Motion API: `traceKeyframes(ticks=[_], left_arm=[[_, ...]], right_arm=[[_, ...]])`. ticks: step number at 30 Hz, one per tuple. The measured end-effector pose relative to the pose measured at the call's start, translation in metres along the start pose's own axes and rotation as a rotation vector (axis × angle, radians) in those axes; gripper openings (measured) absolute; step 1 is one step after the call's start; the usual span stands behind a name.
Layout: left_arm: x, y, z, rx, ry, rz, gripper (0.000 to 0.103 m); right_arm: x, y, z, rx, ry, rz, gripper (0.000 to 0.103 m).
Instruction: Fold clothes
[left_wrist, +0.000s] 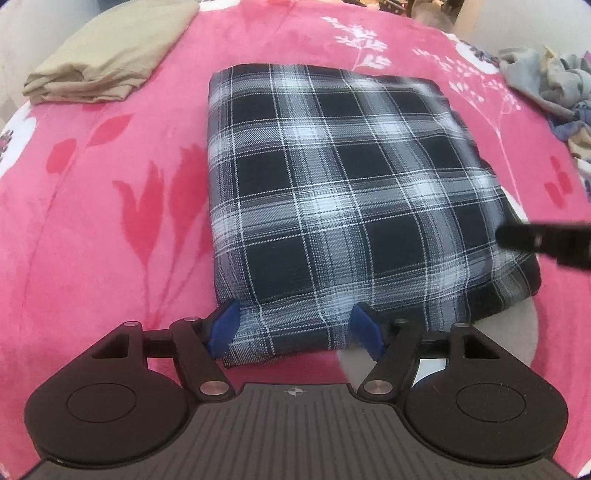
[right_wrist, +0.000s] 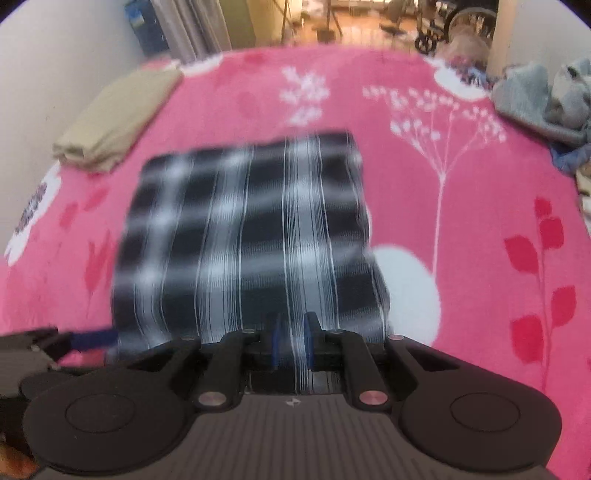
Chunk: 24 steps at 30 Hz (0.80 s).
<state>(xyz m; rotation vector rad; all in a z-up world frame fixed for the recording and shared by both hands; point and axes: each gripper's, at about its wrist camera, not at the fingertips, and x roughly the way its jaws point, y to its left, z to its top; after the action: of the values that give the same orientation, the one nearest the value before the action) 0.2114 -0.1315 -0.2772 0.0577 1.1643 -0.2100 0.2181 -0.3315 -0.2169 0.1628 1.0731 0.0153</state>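
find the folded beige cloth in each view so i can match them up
Left wrist view: folded beige cloth lies at upper left, beyond the plaid garment's far left corner.
Right wrist view: folded beige cloth lies at upper left, by the wall.
Shared landmark: the plaid garment on the pink blanket.

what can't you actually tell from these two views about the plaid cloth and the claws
- Left wrist view: plaid cloth near edge sits between the open left claw; what lies underneath is hidden.
- Right wrist view: motion blur smears the cloth; the right claw pinches fabric, layers unclear.
- Grey clothes pile cut off by the edge.
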Motion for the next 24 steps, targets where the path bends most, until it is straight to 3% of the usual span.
traceKeyframes(ticks=[6, 24], left_arm=[[0.000, 0.005, -0.002, 0.001, 0.001, -0.008, 0.072], [0.001, 0.007, -0.001, 0.000, 0.008, -0.011, 0.073]], right_arm=[[0.034, -0.019, -0.009, 0.022, 0.059, -0.057, 0.013], [0.034, -0.020, -0.011, 0.038, 0.063, -0.067, 0.013]])
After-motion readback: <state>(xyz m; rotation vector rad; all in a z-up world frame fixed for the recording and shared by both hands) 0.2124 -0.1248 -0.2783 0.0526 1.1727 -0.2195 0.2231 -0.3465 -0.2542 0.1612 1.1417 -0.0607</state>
